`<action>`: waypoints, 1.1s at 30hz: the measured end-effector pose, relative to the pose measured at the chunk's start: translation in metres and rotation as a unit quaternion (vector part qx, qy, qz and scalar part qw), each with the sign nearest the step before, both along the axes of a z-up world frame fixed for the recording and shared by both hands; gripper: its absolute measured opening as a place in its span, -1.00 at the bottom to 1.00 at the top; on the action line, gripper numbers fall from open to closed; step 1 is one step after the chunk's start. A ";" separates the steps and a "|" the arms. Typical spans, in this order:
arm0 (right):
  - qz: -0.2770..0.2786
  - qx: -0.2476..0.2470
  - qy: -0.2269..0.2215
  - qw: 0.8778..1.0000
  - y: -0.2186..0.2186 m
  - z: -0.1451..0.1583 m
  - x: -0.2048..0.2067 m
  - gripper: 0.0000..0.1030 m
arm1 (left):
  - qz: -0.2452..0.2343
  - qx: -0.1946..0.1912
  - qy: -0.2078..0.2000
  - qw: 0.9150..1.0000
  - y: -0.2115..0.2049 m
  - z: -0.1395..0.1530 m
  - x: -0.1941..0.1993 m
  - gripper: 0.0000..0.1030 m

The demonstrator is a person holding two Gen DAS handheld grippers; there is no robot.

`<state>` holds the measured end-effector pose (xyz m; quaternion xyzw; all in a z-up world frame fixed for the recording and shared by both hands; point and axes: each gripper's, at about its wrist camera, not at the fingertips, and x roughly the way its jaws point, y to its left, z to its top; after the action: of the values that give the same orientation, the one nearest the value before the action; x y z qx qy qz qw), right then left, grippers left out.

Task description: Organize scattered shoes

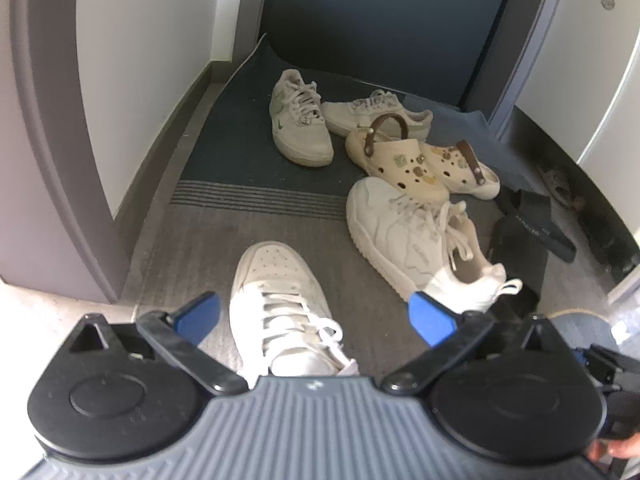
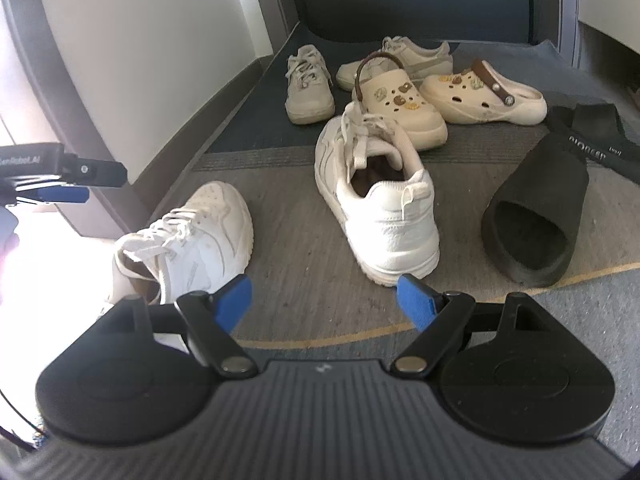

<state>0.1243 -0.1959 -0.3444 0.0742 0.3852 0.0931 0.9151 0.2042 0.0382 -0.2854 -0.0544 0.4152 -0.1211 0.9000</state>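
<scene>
Two sets of tongs are in view, both with blue-padded fingers spread apart and holding nothing. Left tongs [image 1: 314, 318] hang over a white sneaker [image 1: 276, 300] that lies on the floor directly between the fingers, toe pointing away. Ahead and to the right of these tongs a second white sneaker [image 1: 404, 232] lies at an angle. Beyond it sit two cream clogs [image 1: 420, 160] with brown straps, side by side. Farther ahead two beige sneakers [image 1: 300, 120] rest on a dark mat [image 1: 224, 152]. Right tongs [image 2: 324, 302] hover above bare floor, the second white sneaker's heel just ahead of the right finger. A black slide sandal [image 2: 536, 216] lies ahead and to the right of these tongs, with another black sandal [image 2: 596, 136] beyond it
</scene>
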 end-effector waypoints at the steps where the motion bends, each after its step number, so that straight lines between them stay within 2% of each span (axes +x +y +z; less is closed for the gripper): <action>1: -0.001 0.002 0.000 1.000 -0.001 0.000 0.000 0.60 | -0.001 0.000 0.000 1.000 0.000 0.000 0.000 0.98; 14: 0.003 0.000 0.000 1.000 0.000 -0.004 -0.001 0.60 | -0.010 0.016 0.009 1.000 -0.001 0.002 0.001 0.98; 19: 0.008 0.003 -0.003 1.000 0.001 -0.004 0.000 0.60 | 0.003 0.010 -0.001 1.000 -0.001 0.006 0.003 0.98; 25: 0.004 0.005 -0.002 1.000 0.002 -0.006 0.000 0.60 | -0.007 0.001 0.000 1.000 -0.008 0.005 -0.001 0.98; 33: -0.015 0.006 -0.030 0.999 -0.008 0.003 -0.003 0.60 | -0.023 0.009 -0.017 1.000 -0.019 0.005 -0.006 0.98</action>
<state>0.1210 -0.2044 -0.3416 0.0824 0.3557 0.0832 0.9272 0.1987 0.0190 -0.2802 -0.0350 0.4023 -0.1392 0.9042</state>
